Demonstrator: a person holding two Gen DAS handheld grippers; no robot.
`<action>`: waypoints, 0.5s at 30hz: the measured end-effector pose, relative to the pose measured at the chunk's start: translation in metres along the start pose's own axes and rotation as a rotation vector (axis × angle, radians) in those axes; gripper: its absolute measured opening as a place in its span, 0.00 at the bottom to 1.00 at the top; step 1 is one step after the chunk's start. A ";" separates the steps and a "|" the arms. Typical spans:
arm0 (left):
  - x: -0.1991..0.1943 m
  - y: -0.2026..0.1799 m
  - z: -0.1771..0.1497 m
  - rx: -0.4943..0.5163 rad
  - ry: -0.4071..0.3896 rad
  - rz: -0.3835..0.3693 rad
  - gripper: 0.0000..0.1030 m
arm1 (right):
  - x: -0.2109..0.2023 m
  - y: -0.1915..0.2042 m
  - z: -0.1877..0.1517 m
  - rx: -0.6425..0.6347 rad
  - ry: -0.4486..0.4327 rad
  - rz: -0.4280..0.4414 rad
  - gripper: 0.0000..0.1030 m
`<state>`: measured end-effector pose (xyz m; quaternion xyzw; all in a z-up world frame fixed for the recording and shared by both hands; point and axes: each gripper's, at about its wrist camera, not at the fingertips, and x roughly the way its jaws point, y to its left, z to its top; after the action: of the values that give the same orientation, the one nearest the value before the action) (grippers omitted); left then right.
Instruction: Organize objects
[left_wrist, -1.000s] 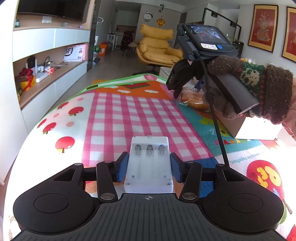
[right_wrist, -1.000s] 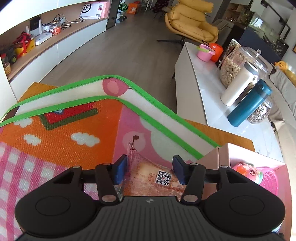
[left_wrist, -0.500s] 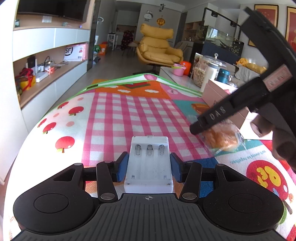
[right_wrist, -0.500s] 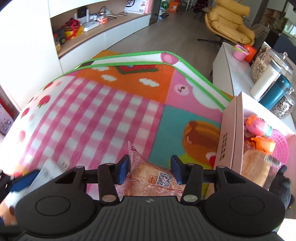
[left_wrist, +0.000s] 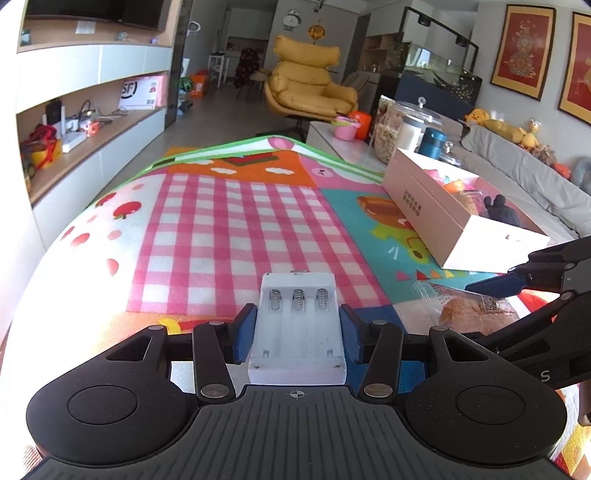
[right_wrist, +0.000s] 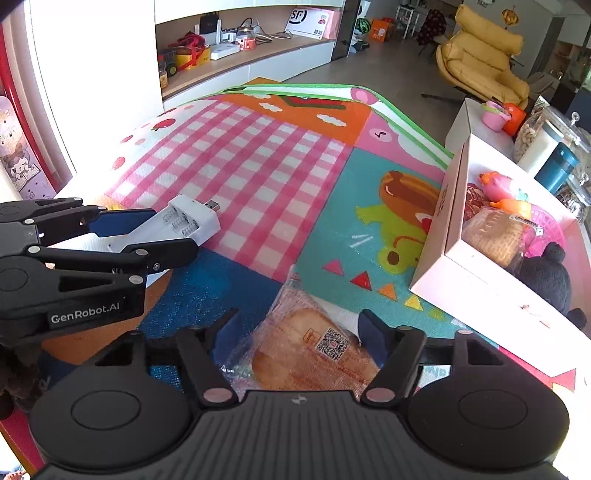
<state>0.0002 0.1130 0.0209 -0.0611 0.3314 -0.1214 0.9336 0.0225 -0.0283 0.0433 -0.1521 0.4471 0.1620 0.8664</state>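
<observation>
On the bright play mat, low between your two hands, sat the things that mattered. Your left tongs pinched a white battery charger across its width, both blue pads flat against its sides, its long axis running straight out ahead along the fingers and its plug end pointing away from you. Your right tongs were opening, and the wrapped bread lay on the mat between the spreading pads (neither pad appeared to press on the wrapper any more).

From the right tongs, the bread's long axis ran roughly forward, tilted a little to the left, its crimped wrapper tail reaching toward the teal square of the mat. The pink box stood open just to the right and ahead of that hand, already holding another packet of bread, a pink basket, some small toys and a dark plush thing.

That was the relation your next move would turn on, as I judge it: the box lay on the right side, so your right hand was much the nearer to it, while the charger in your left would have had to cross over the bread to get there. Seen from the left camera, the right tongs hovered just beside the left.
</observation>
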 end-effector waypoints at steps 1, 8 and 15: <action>-0.001 -0.002 -0.001 -0.001 0.005 0.004 0.51 | 0.000 -0.001 -0.004 0.001 -0.001 0.001 0.74; -0.008 -0.015 -0.001 0.017 0.024 0.034 0.51 | -0.007 -0.020 -0.031 0.032 -0.031 -0.042 0.79; -0.010 -0.032 0.000 0.079 0.034 0.072 0.51 | -0.022 -0.037 -0.055 0.036 -0.084 -0.091 0.84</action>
<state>-0.0126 0.0847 0.0333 -0.0102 0.3440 -0.1019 0.9334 -0.0142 -0.0875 0.0357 -0.1499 0.4058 0.1205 0.8935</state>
